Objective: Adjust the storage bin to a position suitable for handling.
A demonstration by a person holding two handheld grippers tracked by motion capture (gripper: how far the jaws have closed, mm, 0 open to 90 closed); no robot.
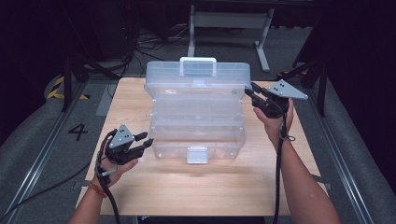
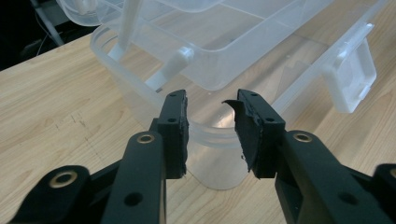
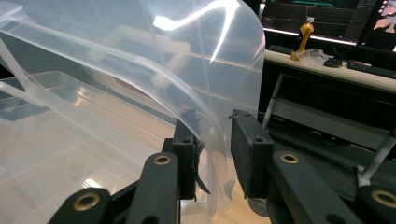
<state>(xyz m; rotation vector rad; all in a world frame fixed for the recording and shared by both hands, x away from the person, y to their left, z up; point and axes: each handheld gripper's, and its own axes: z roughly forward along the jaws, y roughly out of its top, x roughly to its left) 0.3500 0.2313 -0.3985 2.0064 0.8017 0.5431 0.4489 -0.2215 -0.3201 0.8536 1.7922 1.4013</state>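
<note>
At the middle of the wooden surface (image 1: 201, 182) stands the clear plastic organizer box (image 1: 196, 112), its lid raised at the far edge and its tiered trays spread open. The right gripper (image 1: 254, 95) has its fingers around the lid's right edge, the plastic between them. The left gripper (image 1: 142, 140) sits at the box's near-left corner, fingers parted and grasping nothing.
</note>
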